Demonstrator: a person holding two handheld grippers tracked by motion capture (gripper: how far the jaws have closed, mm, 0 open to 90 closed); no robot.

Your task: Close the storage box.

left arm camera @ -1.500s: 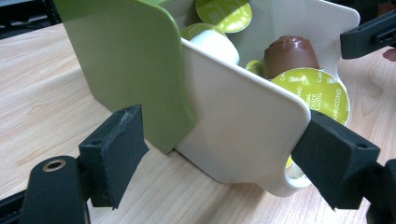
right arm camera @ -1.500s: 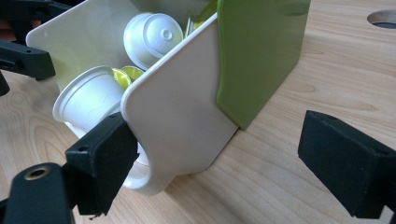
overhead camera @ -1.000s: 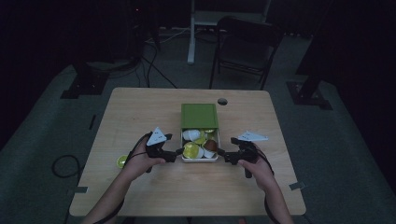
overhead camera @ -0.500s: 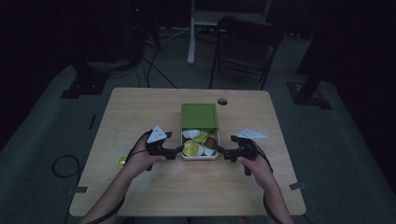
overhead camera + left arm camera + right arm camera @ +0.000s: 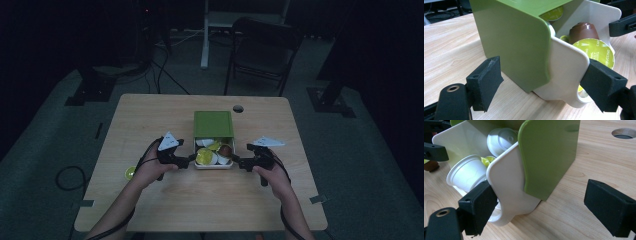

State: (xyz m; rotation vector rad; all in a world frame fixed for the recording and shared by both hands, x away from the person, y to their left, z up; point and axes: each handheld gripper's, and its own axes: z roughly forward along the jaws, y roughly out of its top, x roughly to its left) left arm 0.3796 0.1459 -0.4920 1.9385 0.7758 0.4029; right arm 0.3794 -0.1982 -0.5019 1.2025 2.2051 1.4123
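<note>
Jaws of both grippers gape around the drawer [image 5: 564, 72] corners, gripping nothing; a lopsided pull could spill pods [image 5: 596, 52].

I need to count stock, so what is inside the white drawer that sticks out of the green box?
The white drawer holds coffee capsules: a brown capsule, yellow-green lidded ones and white cups. The green box covers the drawer's back part, so any capsules there are hidden.

Both forearms reach in from near edge. Left gripper [image 5: 189, 159] and right gripper [image 5: 237, 161] point inward toward each other, level, low over table, jaws spread apart.
</note>
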